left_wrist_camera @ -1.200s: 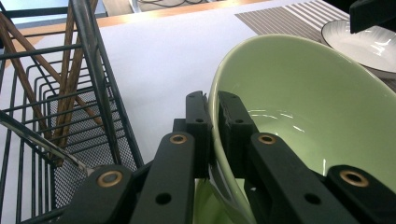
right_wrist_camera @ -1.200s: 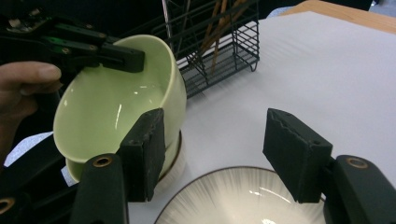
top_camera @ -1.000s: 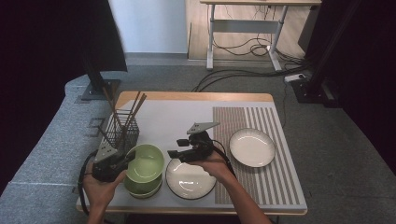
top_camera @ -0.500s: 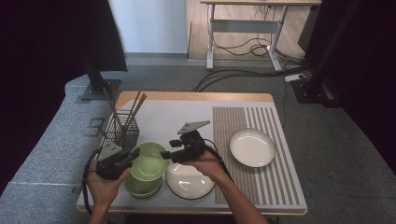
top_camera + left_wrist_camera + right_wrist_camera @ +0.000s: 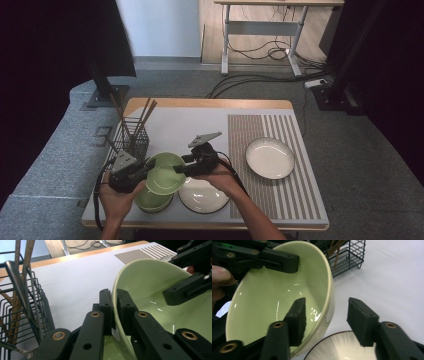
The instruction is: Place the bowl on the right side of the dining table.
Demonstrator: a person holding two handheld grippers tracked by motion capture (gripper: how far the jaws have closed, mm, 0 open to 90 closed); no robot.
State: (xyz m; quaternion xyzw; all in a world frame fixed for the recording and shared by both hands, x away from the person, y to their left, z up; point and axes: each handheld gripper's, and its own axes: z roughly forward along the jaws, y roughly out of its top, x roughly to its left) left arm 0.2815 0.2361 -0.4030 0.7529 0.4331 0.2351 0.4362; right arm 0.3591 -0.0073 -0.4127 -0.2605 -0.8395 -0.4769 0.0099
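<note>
Green bowl (image 5: 164, 178): we see it tilted, lifted above a second green bowl (image 5: 150, 201) at the table's near left.
Left gripper (image 5: 113, 302): we note it pinching the raised bowl's rim.
Right gripper (image 5: 327, 315): jaws straddle the opposite rim, just been closing, pads not yet pressing.
Neighbours: white plate (image 5: 202, 196) beside; wire basket (image 5: 129, 141) behind.

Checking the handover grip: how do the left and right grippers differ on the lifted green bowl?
The left gripper is shut on the lifted green bowl, fingers pinching its rim; the right gripper straddles the opposite rim, its jaws just closing but with a gap still outside. The left comes from the wire basket side, the right from over the white plate. Both have black fingers.
</note>
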